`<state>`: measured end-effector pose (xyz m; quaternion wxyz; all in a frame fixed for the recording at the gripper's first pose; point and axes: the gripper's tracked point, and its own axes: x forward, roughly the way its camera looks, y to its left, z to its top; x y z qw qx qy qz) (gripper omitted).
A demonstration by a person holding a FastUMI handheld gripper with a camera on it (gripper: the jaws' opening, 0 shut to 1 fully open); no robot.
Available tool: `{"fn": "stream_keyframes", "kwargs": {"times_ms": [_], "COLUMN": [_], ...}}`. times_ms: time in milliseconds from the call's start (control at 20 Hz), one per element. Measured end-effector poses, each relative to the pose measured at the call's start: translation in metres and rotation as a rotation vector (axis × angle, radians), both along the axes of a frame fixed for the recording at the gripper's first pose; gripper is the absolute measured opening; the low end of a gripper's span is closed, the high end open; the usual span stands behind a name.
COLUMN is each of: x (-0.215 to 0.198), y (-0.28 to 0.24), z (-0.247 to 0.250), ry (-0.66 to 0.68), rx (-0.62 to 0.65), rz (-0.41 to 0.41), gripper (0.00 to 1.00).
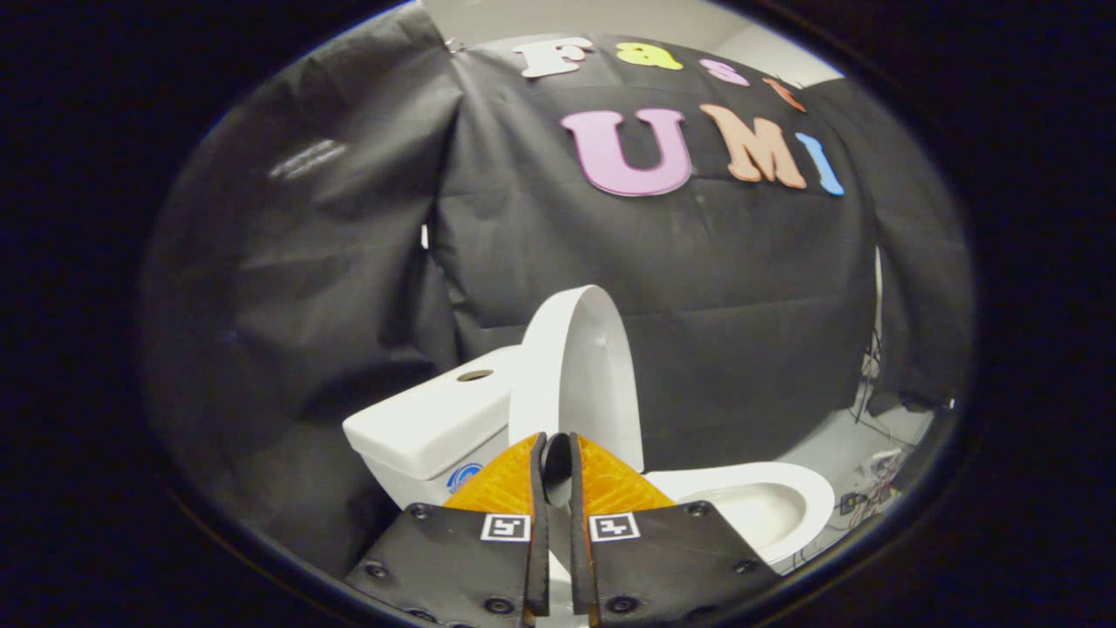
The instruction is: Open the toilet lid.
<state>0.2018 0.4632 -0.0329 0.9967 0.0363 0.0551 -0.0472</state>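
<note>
**Lid Raised – Verify Rest Position and Release**

The gripper (558, 453) has its two fingers drawn nearly together, with a narrow slot left between them. The lower edge of the toilet lid (580, 375) sits in or just behind that slot; whether both fingers actually press on it cannot be told from this view.

The lid stands close to upright just ahead of the fingertips, rising above them. The tank (427, 423) lies ahead and to the left of the fingers, the open bowl (758, 506) ahead and to the right.

Judged state: the lift appears almost complete.

Recommended procedure:
- Carry the lid past vertical until it leans toward the tank – a lid left short of that point may fall shut.
- Move slowly near the end of travel to avoid striking the tank.
- Spread the fingers only once the lid rests on its own.
- Withdraw straight back along the finger axis, clear of the lid's edge.
</note>
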Motion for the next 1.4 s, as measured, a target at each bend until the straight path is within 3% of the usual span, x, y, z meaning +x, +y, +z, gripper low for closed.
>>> {"fn": "stream_keyframes", "kwargs": {"times_ms": [200, 350, 600, 700, 850, 1400], "x": [0.009, 0.010, 0.004, -0.004, -0.013, -0.029], "y": [0.020, 0.032, 0.057, 0.060, 0.044, 0.001], "z": [-0.005, -0.011, -0.026, -0.034, -0.031, -0.017], "ry": [-0.016, -0.008, 0.064, 0.118, 0.117, 0.073], "rx": [-0.023, 0.019, 0.034, 0.028, -0.013, 0.005], "rz": [0.038, 0.076, 0.274, 0.339, 0.329, 0.271], "gripper": [0.11, 0.25, 0.82, 0.87, 1.00, 0.99]}}
